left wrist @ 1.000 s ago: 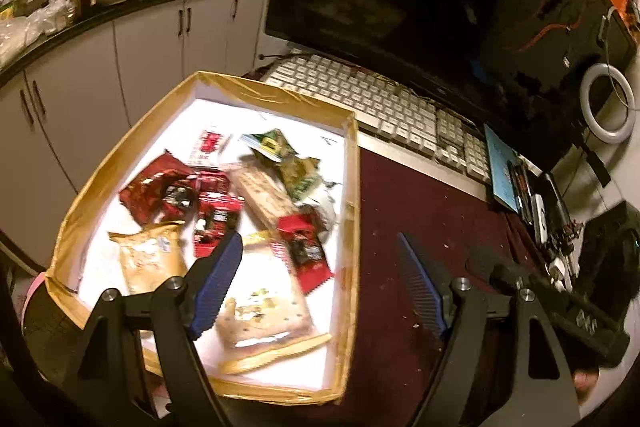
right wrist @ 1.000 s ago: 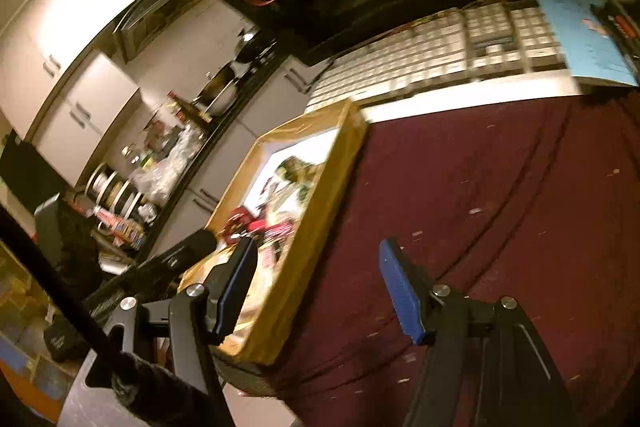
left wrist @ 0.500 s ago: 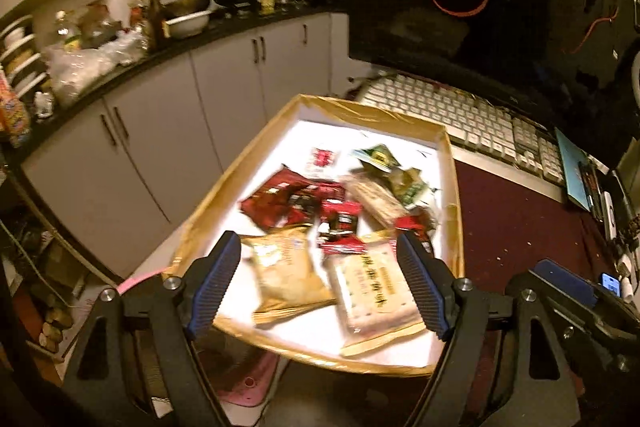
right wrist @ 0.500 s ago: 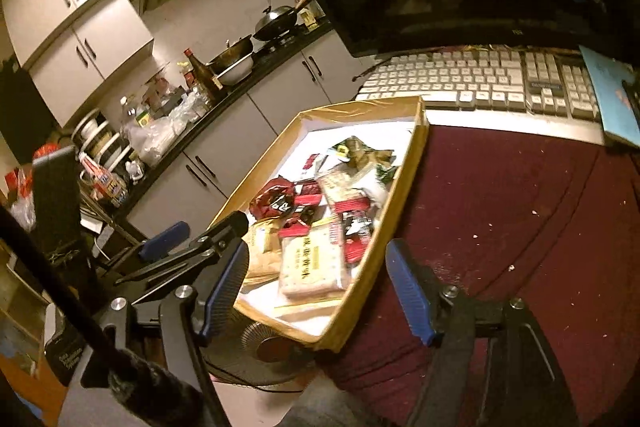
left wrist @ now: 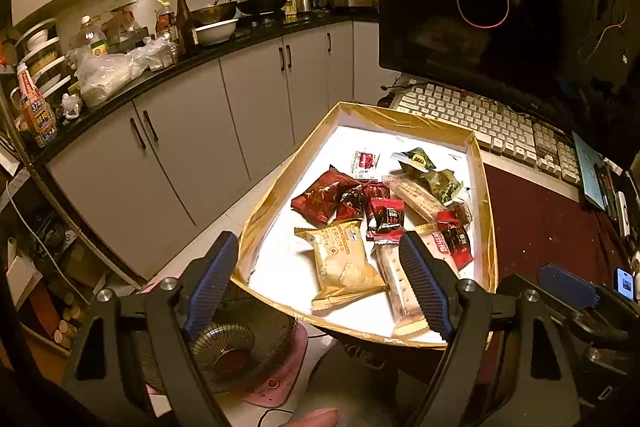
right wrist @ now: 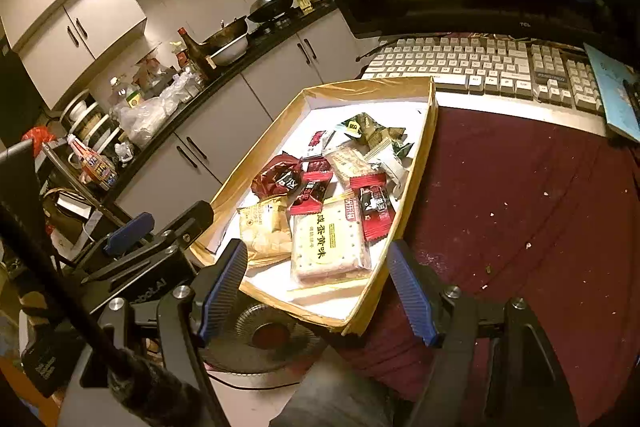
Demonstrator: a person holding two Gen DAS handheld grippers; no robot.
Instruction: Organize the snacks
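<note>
A gold-rimmed box (left wrist: 486, 227) with a white floor holds several snack packets at the table's left edge; it also shows in the right wrist view (right wrist: 424, 155). Among them are a yellow cracker packet (left wrist: 340, 263), a pale biscuit pack (right wrist: 328, 247), dark red packets (left wrist: 320, 197) and green packets (left wrist: 436, 179). My left gripper (left wrist: 316, 287) is open and empty, held back above the box's near end. My right gripper (right wrist: 316, 291) is open and empty, also above the near end. The left gripper's body (right wrist: 152, 247) shows at the left of the right wrist view.
A dark red cloth (right wrist: 520, 195) covers the table right of the box. A keyboard (right wrist: 480, 67) and a monitor (left wrist: 500, 7) stand behind. A small fan (left wrist: 236, 347) stands on the floor below the box. Kitchen cabinets (left wrist: 180, 147) with a cluttered counter run along the left.
Both grippers have pulled back and up from the box, so the whole box and the kitchen come into view. Both stay open and empty. The snacks have not moved.
</note>
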